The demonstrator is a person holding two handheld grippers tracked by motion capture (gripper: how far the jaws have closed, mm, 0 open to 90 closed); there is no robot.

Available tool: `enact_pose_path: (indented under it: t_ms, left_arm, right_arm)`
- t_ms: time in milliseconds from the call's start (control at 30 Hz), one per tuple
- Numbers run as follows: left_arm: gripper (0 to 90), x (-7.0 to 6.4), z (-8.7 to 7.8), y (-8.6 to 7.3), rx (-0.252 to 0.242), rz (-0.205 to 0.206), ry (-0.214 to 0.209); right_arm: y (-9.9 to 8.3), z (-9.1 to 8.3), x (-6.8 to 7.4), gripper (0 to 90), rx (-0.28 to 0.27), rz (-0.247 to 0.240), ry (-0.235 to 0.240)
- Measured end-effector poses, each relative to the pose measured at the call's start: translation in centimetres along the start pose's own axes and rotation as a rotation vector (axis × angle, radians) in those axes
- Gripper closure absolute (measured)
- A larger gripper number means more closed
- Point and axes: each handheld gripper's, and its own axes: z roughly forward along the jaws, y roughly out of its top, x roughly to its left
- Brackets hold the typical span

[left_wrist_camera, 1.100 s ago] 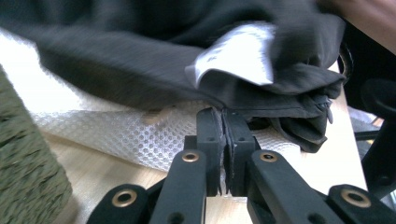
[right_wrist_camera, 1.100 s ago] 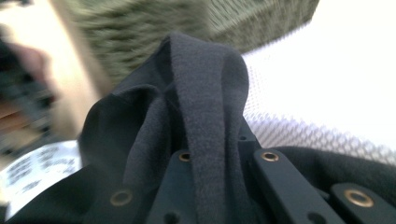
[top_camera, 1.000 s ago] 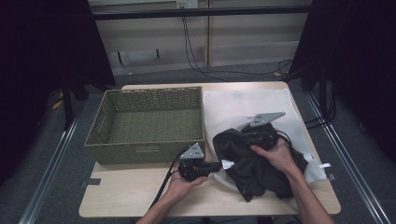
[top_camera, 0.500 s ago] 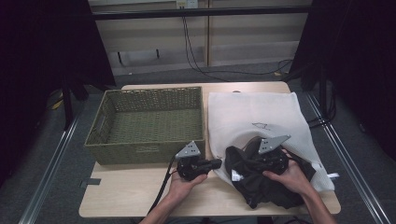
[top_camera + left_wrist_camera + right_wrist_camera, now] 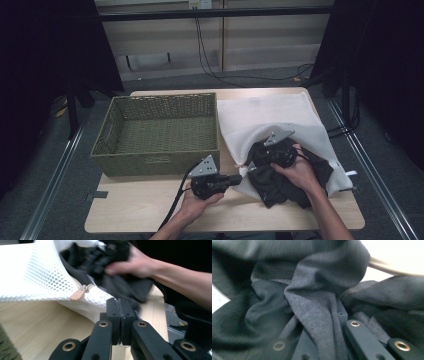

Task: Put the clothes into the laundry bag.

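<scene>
High view: black garment (image 5: 287,180) soft, limp, light; half inside white mesh laundry bag (image 5: 260,117).
Left gripper (image 5: 119,305): clamped on bag's near edge.
Right gripper (image 5: 260,161): buried in cloth, jaw state unclear.
Hold: bunched fold.

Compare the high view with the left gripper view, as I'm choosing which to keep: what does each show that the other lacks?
High view alone: the basket and the left claw's place beside the bag's edge. Left gripper view alone: its jaws pressed together on the mesh edge, and the bag's zip pull. Both: the bag, the dark garment and the right hand on it.
</scene>
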Motion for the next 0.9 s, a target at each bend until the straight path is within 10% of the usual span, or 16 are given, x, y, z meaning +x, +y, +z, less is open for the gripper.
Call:
enact_pose_path:
  t_ms: [233, 900]
  left_arm:
    - [89.0, 0.0, 0.1, -1.0, 0.058, 0.026, -0.027]
    - [82.3, 2.4, -1.7, -2.4, 0.075, -0.037, 0.056]
  right_arm:
    - [0.9, 0.7, -3.7, 87.5, -0.111, 0.173, -0.195]
    - [-1.7, -6.4, -0.2, 35.3, -0.313, 0.149, 0.034]
